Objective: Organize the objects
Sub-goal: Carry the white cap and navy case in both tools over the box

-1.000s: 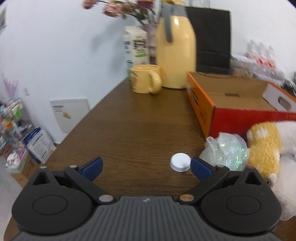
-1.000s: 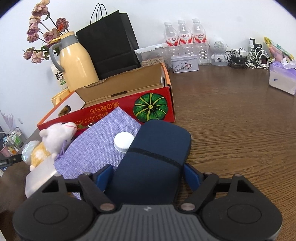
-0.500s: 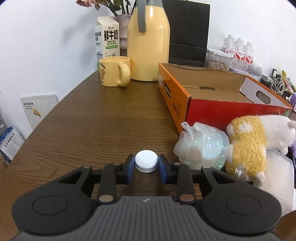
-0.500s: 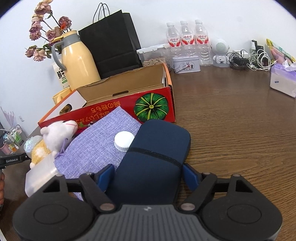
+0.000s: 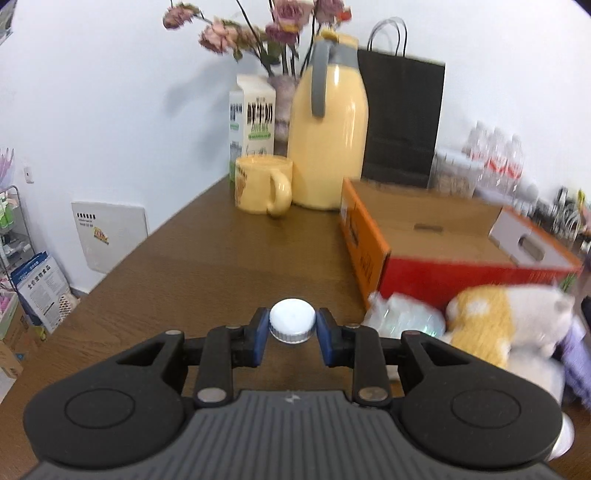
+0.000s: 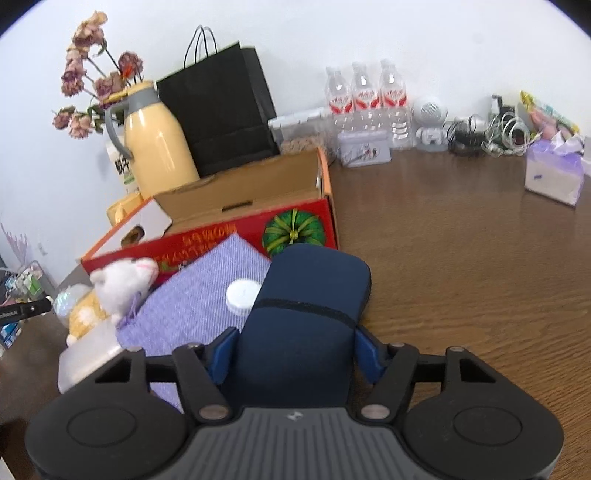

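Where the brown wood-grain worktop (image 5: 207, 266) spreads out: a smooth round white cap (image 5: 292, 324) with a ribbed skirt, clamped between the blue pads of the left hand-held gripper (image 5: 291, 334), narrow-set, pads pressing both sides of the cap. Appears lifted slightly off the wood, though hard to confirm through the blur. Beyond: glossy yellow mug (image 5: 261, 184), tall yellow flask (image 5: 328, 136) with grey handle, milk carton (image 5: 252, 122), matt black paper bag (image 5: 402, 114), dried pink flowers (image 5: 255, 26). To the right: open cardboard box (image 5: 436, 240), red and orange outside, plain brown inside; crinkled clear plastic bag (image 5: 404, 318); fluffy yellow-and-white plush toy (image 5: 502, 321).

In the right wrist view: right hand-held gripper (image 6: 295, 350) half open, astride a soft, rounded navy pouch (image 6: 306, 314) with a dark band across it, jaws just closing in, blue pads touching or all but touching its flanks. Second white cap (image 6: 242, 295) lying on a woven lilac cloth (image 6: 195, 306), tucked against the pouch's left edge. Clear water bottles (image 6: 365, 96) and a tangle of cables (image 6: 491, 133) along the far wall.

Against a second ago: left jaws then wide, cap loose on the wood beside the right pad; now shut on it. Pouch and cloth unmoved.
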The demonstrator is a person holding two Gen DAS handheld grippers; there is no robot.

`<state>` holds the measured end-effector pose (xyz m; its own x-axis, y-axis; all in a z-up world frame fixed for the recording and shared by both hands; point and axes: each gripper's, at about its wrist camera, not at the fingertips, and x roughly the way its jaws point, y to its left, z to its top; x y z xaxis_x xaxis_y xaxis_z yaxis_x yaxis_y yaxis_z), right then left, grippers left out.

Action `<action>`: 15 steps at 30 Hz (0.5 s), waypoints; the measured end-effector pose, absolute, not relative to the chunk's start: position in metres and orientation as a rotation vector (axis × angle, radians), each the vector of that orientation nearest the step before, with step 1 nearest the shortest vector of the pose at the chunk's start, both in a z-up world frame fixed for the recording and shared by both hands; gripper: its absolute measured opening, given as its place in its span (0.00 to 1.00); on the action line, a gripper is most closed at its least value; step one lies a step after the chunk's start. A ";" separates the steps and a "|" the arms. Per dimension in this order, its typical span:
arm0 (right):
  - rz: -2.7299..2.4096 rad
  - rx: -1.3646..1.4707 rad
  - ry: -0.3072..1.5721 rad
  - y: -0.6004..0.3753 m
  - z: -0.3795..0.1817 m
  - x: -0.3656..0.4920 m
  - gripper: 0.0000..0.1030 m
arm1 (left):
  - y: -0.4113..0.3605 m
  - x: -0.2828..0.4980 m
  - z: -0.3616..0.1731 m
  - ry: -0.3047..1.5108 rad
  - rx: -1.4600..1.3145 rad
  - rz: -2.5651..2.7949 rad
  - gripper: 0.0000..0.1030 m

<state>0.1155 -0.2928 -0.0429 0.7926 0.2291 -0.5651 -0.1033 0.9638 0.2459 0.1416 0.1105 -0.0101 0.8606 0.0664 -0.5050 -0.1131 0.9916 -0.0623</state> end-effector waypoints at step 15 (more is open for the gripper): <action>0.238 0.072 0.457 -0.270 0.021 0.148 0.63 | 0.052 0.170 0.064 0.353 -0.106 0.014 0.27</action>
<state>0.1479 -0.2700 0.0215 0.8703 0.2436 -0.4280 -0.2113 0.9697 0.1223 0.1703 0.0521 0.0643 0.9382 -0.0047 -0.3459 -0.0324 0.9943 -0.1013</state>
